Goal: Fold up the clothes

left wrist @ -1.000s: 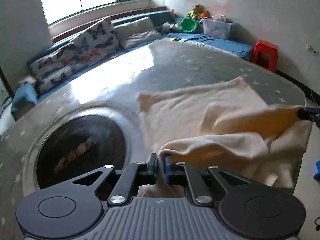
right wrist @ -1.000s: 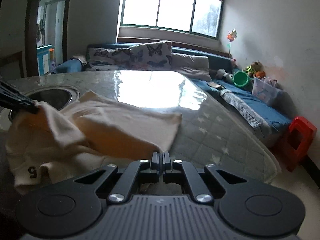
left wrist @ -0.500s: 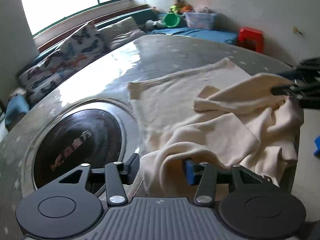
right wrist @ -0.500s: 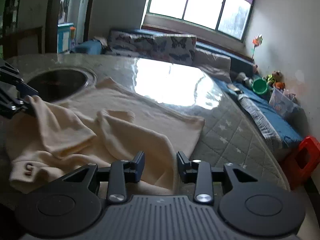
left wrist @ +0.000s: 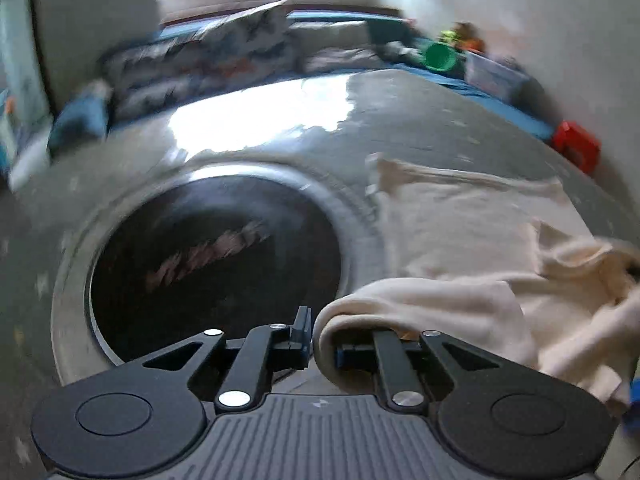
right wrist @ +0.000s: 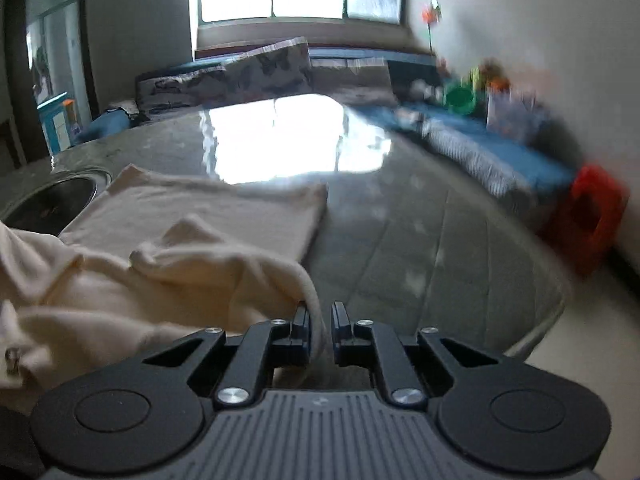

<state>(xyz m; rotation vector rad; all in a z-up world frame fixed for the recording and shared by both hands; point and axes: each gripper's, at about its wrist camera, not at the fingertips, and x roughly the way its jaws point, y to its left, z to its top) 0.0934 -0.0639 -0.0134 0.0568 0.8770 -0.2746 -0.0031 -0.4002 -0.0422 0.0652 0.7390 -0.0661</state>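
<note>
A cream garment (left wrist: 472, 240) lies half spread, half bunched on the round grey table (left wrist: 420, 120). In the left wrist view my left gripper (left wrist: 320, 336) has its jaws a narrow gap apart, and a fold of the cloth drapes over the right finger (left wrist: 356, 350). In the right wrist view the garment (right wrist: 180, 240) fills the left side. My right gripper (right wrist: 320, 328) has its jaws a small gap apart with an edge of the cloth hanging between them.
A dark round inset with a steel rim (left wrist: 216, 256) sits in the table left of the garment. Cushions (right wrist: 240, 76) line a bench under the window. A red stool (right wrist: 588, 216), a green bowl (right wrist: 460, 98) and a plastic box stand at the right.
Both grippers opened half a second ago and have since narrowed again. The left view has swung left over the dark inset; the right gripper now has the cloth's right edge between its jaws.
</note>
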